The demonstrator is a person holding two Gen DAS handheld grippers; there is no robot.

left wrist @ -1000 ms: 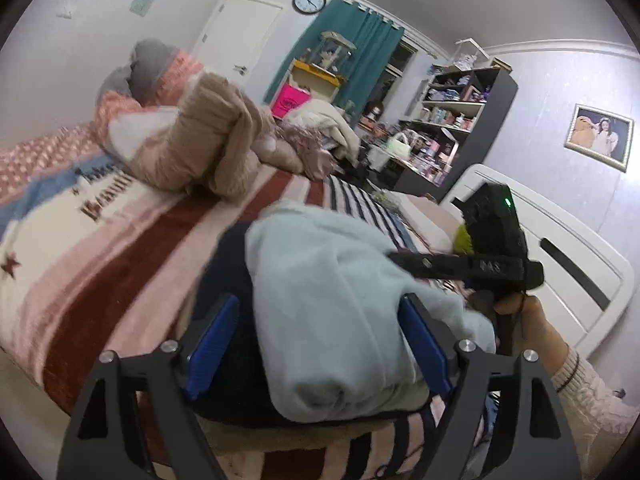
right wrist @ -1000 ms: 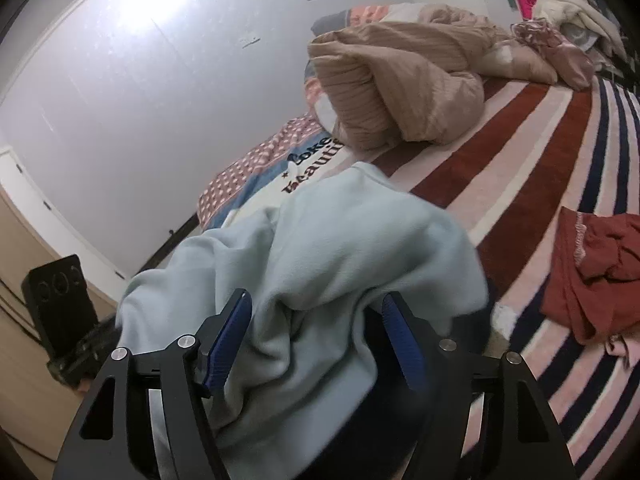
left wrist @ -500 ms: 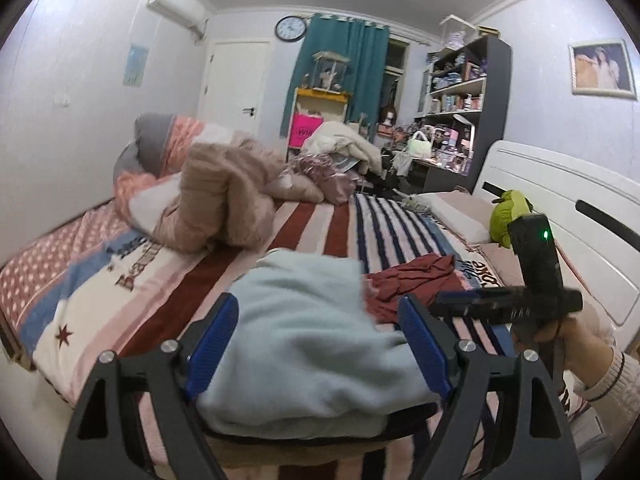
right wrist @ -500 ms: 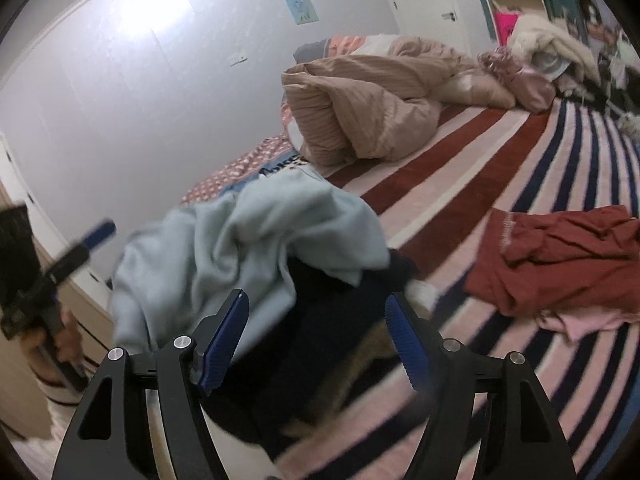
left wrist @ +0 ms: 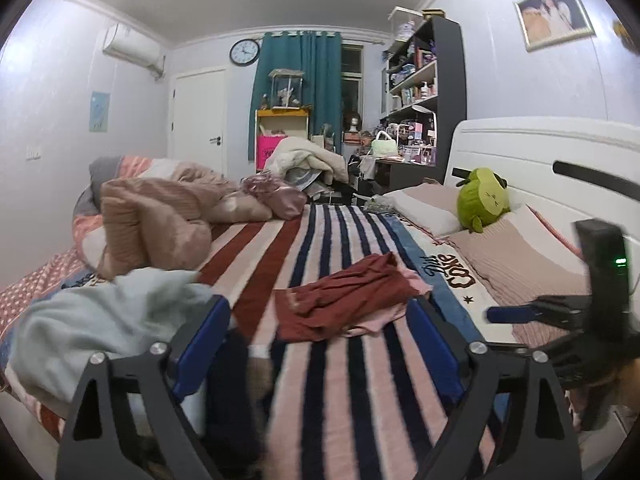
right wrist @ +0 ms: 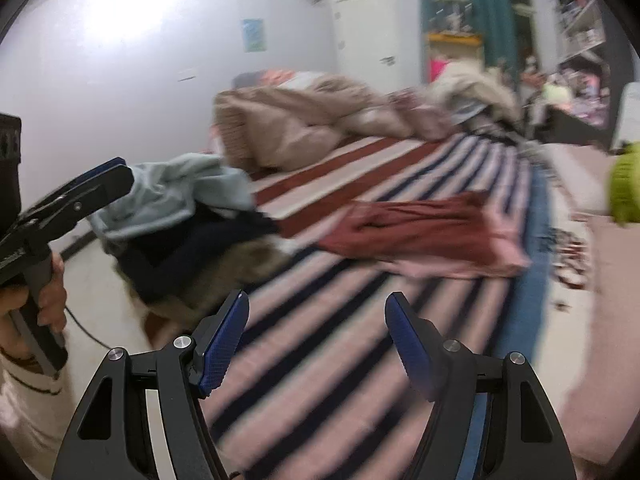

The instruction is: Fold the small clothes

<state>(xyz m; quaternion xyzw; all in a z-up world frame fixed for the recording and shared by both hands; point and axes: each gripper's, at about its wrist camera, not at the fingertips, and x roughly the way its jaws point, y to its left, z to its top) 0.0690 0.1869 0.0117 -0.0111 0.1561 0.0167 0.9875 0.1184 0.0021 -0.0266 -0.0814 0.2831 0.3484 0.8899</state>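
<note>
Left gripper (left wrist: 320, 336) jaws opening, nothing between them — pale blue garment (left wrist: 100, 320) heaped at lower left. Right gripper (right wrist: 316, 340) spread, empty. Red garment (right wrist: 420, 232) crumpled mid-frame on striped bedspread (right wrist: 320, 380).

Left tool (left wrist: 320, 332) opening — right tool (right wrist: 316, 340) agape, both empty.
</note>
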